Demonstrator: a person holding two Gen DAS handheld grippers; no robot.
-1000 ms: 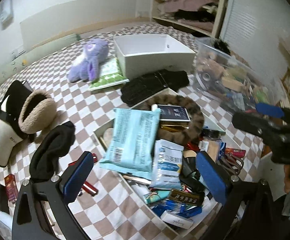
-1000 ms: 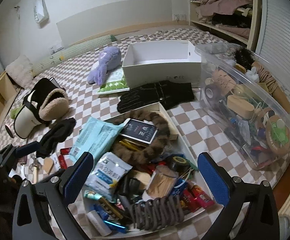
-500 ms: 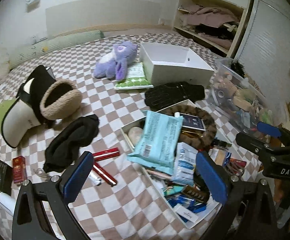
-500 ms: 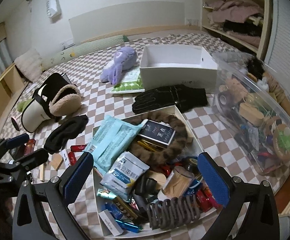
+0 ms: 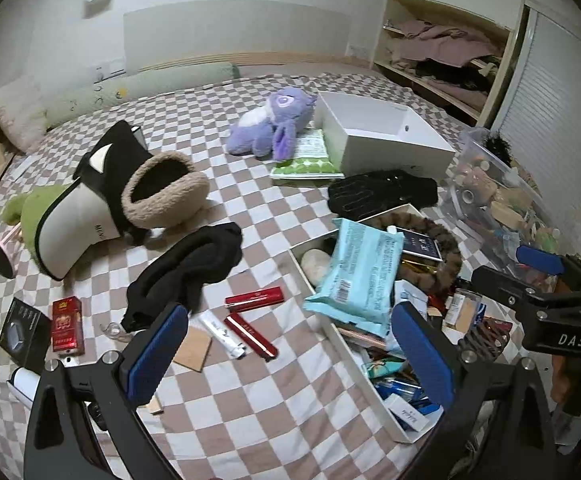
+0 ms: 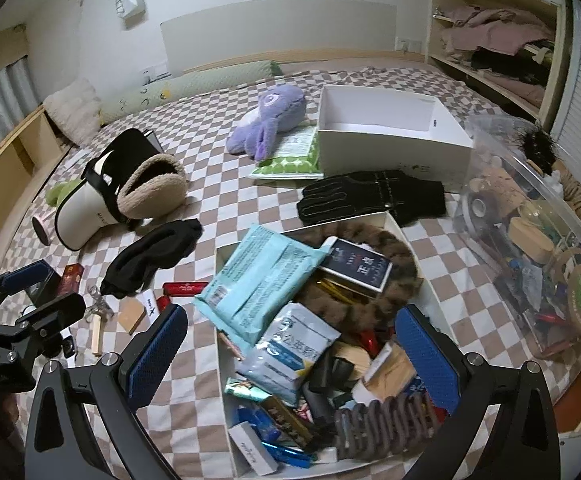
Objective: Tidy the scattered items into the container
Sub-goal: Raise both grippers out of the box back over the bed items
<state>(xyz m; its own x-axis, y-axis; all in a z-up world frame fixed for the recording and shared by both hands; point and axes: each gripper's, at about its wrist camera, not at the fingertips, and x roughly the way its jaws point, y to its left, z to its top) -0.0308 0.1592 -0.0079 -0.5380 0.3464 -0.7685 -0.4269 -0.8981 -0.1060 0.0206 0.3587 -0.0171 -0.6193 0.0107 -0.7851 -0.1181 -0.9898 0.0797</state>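
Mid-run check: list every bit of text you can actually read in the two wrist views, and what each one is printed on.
"DAS": white letters on the right gripper body, seen from the left wrist view.
"正" and a second character: on the dark booklet in the white container.
Too small or blurred to read: the light blue wipes pack, white-blue pouch, red cigarette pack, red lipstick tubes, white boot lettering.

Checkered bed [image 5: 250,420] under a white box [image 5: 332,334], black sock [image 5: 194,268], red tubes [image 5: 253,297].
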